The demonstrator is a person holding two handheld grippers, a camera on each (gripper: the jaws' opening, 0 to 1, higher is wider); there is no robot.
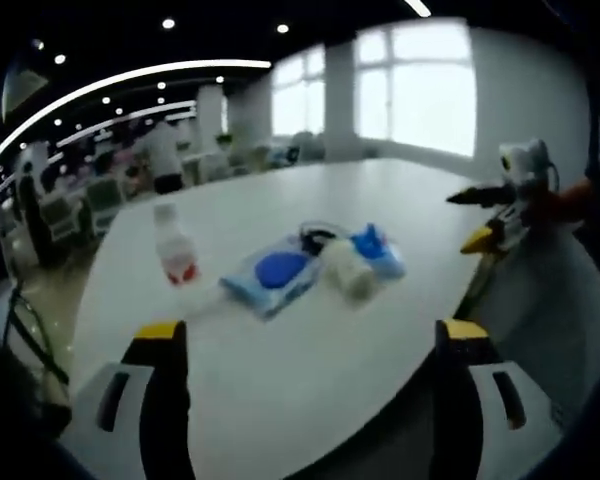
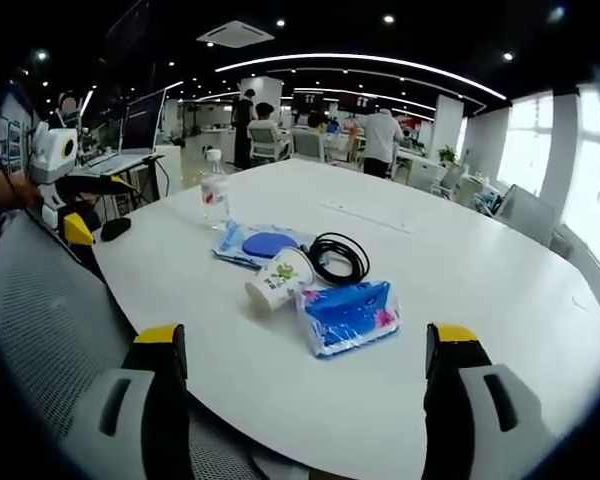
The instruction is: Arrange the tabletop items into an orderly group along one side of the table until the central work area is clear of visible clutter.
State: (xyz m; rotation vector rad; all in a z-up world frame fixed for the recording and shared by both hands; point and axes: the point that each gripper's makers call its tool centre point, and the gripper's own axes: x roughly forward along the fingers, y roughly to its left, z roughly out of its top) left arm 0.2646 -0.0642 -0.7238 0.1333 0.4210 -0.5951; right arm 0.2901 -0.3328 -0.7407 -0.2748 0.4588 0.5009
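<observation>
**Both hand-held grippers wide open over the cluttered desk**

The left hand-held gripper [image 1: 315, 345] and right hand-held gripper [image 2: 310, 345] are held wide open, nothing grasped. On the white desk [image 2: 480, 270] are grouped, left to right, a bottle [image 2: 214, 192], wipes pack [image 2: 262, 245], paper cup [image 2: 279, 281], black cable [image 2: 340, 257] and blue tissue pack [image 2: 347, 316]. An open-plan office is seen behind; windows [image 1: 410, 90] are seen in the left gripper view.

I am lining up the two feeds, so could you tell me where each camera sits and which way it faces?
Left gripper view: rides the left gripper, facing across the white table toward windows; its open fingers frame the bottle and wipes pack.
Right gripper view: rides the right gripper, facing the office; open fingers.
Shared: the same clutter, and each shows the other gripper.
</observation>
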